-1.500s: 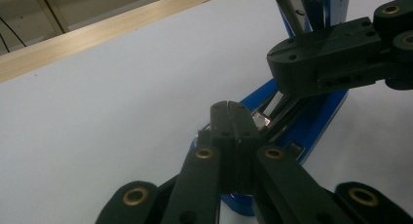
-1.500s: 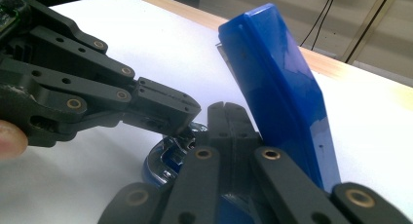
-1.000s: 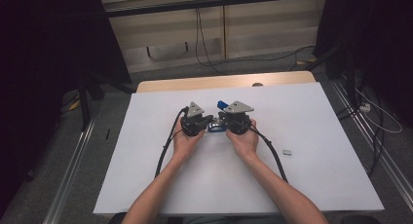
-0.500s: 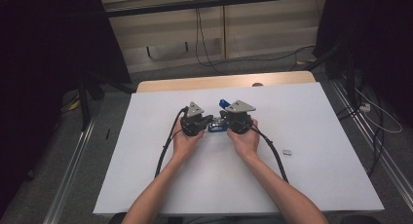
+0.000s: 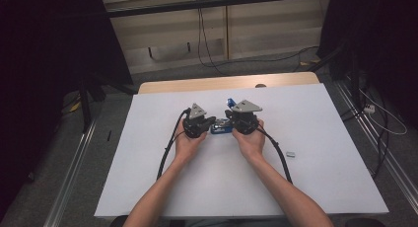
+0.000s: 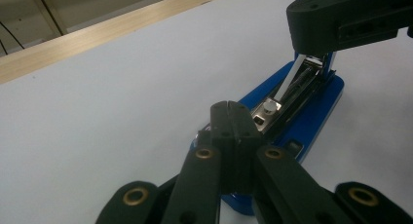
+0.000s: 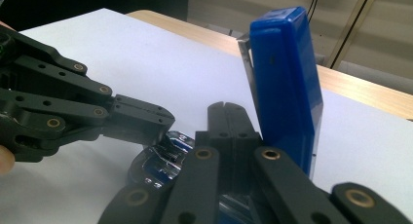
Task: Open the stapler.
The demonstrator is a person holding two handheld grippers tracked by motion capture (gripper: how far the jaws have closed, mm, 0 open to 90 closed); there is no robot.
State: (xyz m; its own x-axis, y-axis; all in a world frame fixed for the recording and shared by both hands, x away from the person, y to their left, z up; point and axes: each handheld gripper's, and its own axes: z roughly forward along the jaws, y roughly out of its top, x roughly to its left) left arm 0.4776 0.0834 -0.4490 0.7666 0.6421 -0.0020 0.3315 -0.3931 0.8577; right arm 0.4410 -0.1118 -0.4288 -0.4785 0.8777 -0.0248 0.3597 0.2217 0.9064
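Blue stapler (image 7: pixel 285 83) (silver inside), black gripper (image 6: pixel 233 112), white table (image 5: pixel 315 177).

Bright sheet, dark room around my hands.

From the high view the white table cover (image 5: pixel 305 177) takes even light from overhead and my forearms cast only faint, soft shadows, while the floor and both side edges sink into near black. That view is a little soft and grainy. Looking along my left gripper (image 6: pixel 229 107), my own jaws sit close and blurred, and the blue stapler (image 6: pixel 311 112) shows a bright glint on its metal rail. Along my right gripper (image 7: pixel 226 109), the stapler's raised lid carries a mild sheen and the background falls out of focus.
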